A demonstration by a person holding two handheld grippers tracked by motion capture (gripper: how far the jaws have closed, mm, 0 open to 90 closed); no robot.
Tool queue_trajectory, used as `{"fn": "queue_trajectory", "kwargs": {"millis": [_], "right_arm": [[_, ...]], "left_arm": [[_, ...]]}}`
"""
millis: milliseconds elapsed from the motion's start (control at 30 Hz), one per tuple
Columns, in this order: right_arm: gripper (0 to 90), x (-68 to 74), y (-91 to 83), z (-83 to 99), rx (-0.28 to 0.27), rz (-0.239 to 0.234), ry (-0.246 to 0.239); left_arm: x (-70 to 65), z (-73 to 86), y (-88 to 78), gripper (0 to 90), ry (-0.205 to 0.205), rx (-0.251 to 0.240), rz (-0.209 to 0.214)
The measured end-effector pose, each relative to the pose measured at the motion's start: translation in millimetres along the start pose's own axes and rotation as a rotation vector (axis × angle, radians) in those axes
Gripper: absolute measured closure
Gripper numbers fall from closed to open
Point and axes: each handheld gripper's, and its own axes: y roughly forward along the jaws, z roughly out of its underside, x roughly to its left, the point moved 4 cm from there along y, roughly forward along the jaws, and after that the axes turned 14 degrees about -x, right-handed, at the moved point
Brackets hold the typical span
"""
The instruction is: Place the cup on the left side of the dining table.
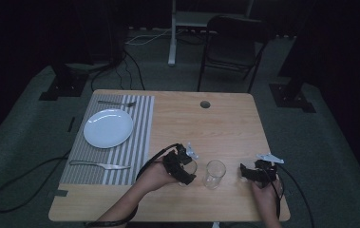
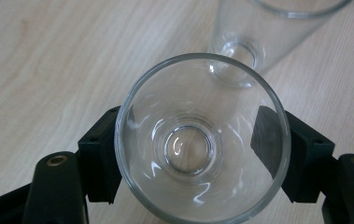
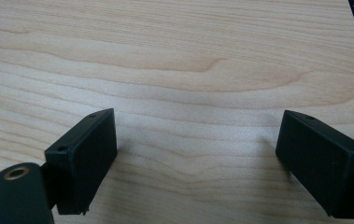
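Fingers: our left gripper [image 2: 198, 158] pinches a glass [image 2: 201, 140]; our right gripper [image 3: 198, 158] is spread, empty.
Place: near the table [image 1: 225, 118] front edge, beside the second glass [image 1: 214, 174].
Progress: grasped, we judge; placing remains.

Plate [image 1: 108, 128] on the placemat [image 1: 139, 137] between fork [image 1: 117, 103] and knife [image 1: 99, 165], two glasses [image 1: 214, 174] right of it.
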Motion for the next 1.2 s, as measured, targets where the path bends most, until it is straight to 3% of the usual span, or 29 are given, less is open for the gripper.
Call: {"fn": "queue_trajectory", "kwargs": {"millis": [67,367,500,733,867,1200], "right_arm": [[12.1,0.0,0.0,0.0,0.0,0.0,0.0],[12.2,0.1,0.0,0.0,0.0,0.0,0.001],[12.2,-0.1,0.0,0.0,-0.001,0.0,-0.001],[12.2,-0.1,-0.1,0.0,0.0,0.0,-0.001],[12.1,-0.1,0.0,0.0,-0.001,0.0,-0.002],[12.1,0.0,0.0,0.0,-0.001,0.0,0.0]], "left_arm": [[2.6,-2.2,-2.5,29.2,-0.019,-0.018,-0.003],[16.0,-7.9,-10.3,29.2,-0.033,-0.038,-0.028],[24.4,-11.0,-16.2,29.2,-0.062,-0.063,-0.032],[41.3,-11.1,-27.5,29.2,-0.101,-0.09,-0.084],[53.0,-6.6,-36.2,29.2,-0.142,-0.103,-0.079],[81.4,6.2,-58.0,29.2,-0.194,-0.114,-0.187]]}}
